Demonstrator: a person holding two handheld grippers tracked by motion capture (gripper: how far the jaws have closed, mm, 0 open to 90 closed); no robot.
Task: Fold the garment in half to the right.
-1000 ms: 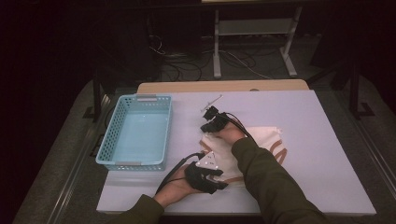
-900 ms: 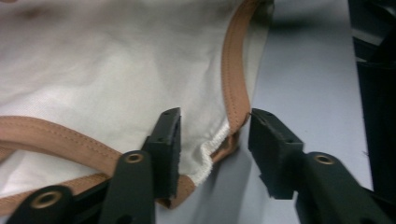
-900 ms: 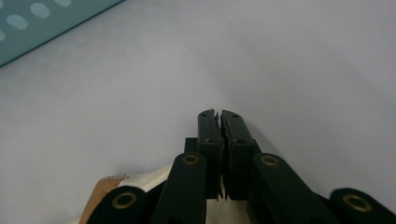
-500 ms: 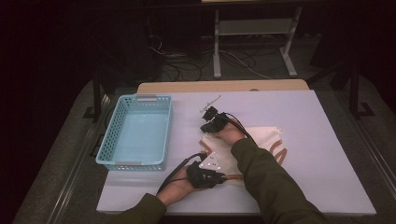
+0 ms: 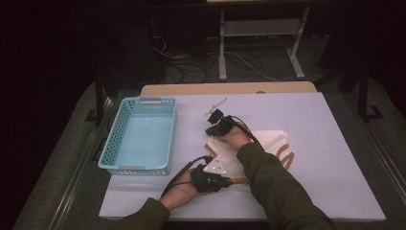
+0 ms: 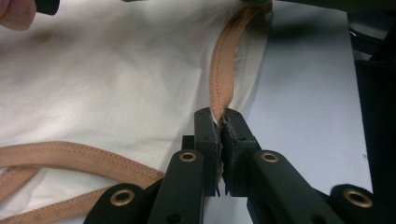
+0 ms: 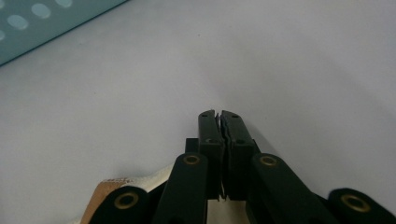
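Note:
A cream cloth bag (image 5: 270,143) with tan straps lies flat on the white table (image 5: 335,143). My left gripper (image 5: 225,182) is at the bag's near edge. Its jaws have just been closing and are now shut (image 6: 220,116) on a tan strap (image 6: 224,70), which stands up between the pads. My right gripper (image 5: 214,125) rests at the bag's far left corner, with the hand behind it lying on the cloth. Its jaws are shut (image 7: 219,114) with a thin pale sliver of the bag's edge between them, and the cloth (image 7: 116,186) rises just beneath.
A light blue plastic basket (image 5: 139,167), empty, stands to the left of the bag. The person's right sleeve (image 5: 282,191) crosses the near part of the bag. Black cables trail from both grippers. Beyond the table's far edge are a metal stand and floor cables.

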